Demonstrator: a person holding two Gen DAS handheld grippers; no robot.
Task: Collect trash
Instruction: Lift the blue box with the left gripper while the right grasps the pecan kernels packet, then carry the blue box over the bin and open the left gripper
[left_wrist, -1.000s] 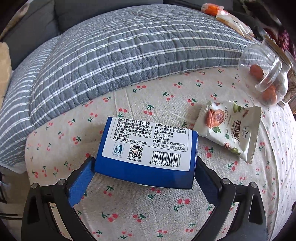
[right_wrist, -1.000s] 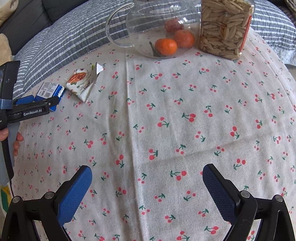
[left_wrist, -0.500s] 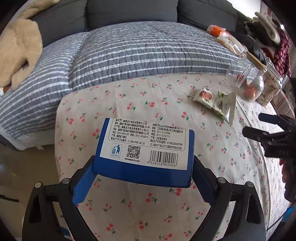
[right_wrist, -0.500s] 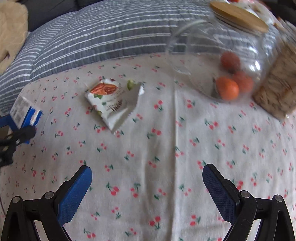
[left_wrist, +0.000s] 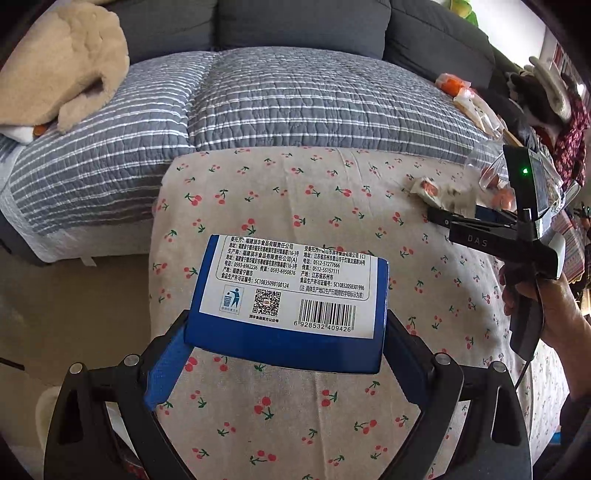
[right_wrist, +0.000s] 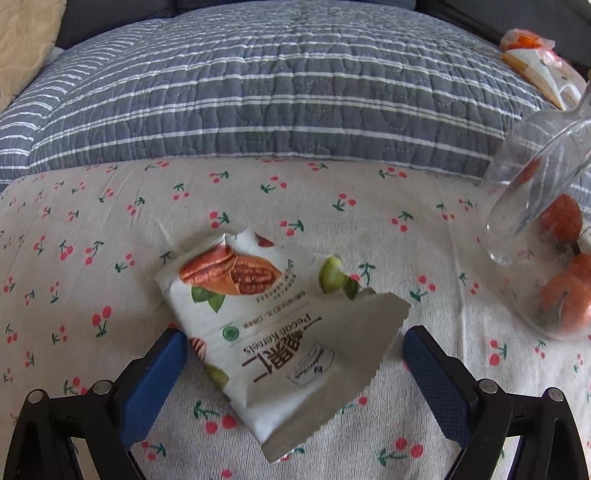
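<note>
My left gripper (left_wrist: 286, 328) is shut on a blue box (left_wrist: 291, 291) with a white barcode label, held above the cherry-print tablecloth (left_wrist: 295, 192) near its left edge. A torn white pecan wrapper (right_wrist: 266, 317) lies flat on the cloth. My right gripper (right_wrist: 293, 338) straddles it with jaws closing; the blue pads stand beside the wrapper's edges without pressing it. In the left wrist view, the right gripper (left_wrist: 443, 218) sits at far right in a person's hand (left_wrist: 554, 317), just in front of the wrapper (left_wrist: 439, 190).
A clear glass jar (right_wrist: 546, 258) with oranges lies right of the wrapper. A grey striped cushion (right_wrist: 277, 92) borders the table's far side, with snack bags (right_wrist: 535, 59) on it. A beige plush throw (left_wrist: 62, 66) lies at back left. Bare floor (left_wrist: 74, 295) shows left of the table.
The left gripper carried the blue box up and away toward the table's left edge. The right gripper swept left and down across the cloth until the wrapper lay between its jaws, which narrowed slightly.
</note>
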